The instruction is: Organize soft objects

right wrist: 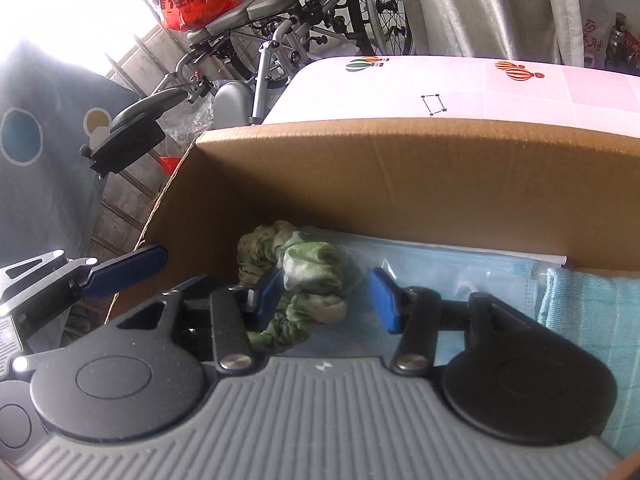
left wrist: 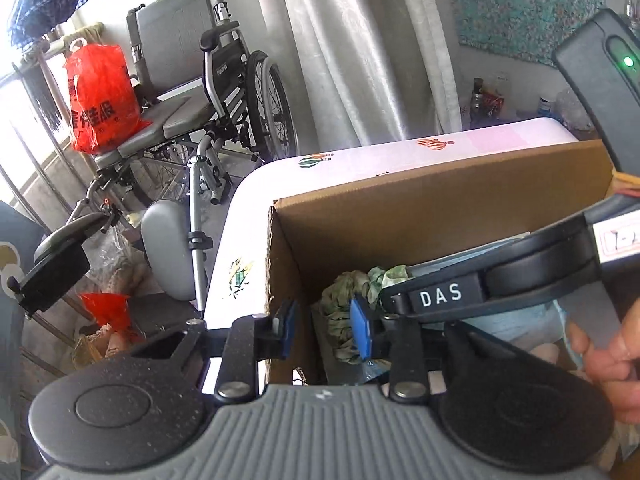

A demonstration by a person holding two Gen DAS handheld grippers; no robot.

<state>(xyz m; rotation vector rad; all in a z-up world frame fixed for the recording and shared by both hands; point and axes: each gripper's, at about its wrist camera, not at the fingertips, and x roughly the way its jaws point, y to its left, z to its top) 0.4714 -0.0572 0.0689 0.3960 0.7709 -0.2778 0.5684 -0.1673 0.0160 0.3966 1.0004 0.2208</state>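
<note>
- Nearest the lens, the right gripper [right wrist: 330, 294] hangs inside the cardboard box [right wrist: 400, 184], its blue pads parted with a clear gap; nothing is pinched between them
- Just ahead of it lies the green scrunchie [right wrist: 308, 280], crumpled in the box's near corner — one pad sits beside its fabric, possibly brushing it, though I can't be sure from this angle
- Under the scrunchie sits a bagged blue face mask [right wrist: 460, 276], and a pale blue cloth [right wrist: 592, 320] lies folded alongside at the far right
- Over on the other side, the left gripper [left wrist: 326, 330] straddles the box's side wall, fingers narrow; they stand on either side of the cardboard edge, but whether they actually press on it is unclear
- So the sorting looks well under way — three soft things already rest in the box, and the scrunchie seems freshly let go
- What remains I can't judge: the balloon-print table [right wrist: 520, 92] shows nothing else soft from here, though much of it is hidden
</note>
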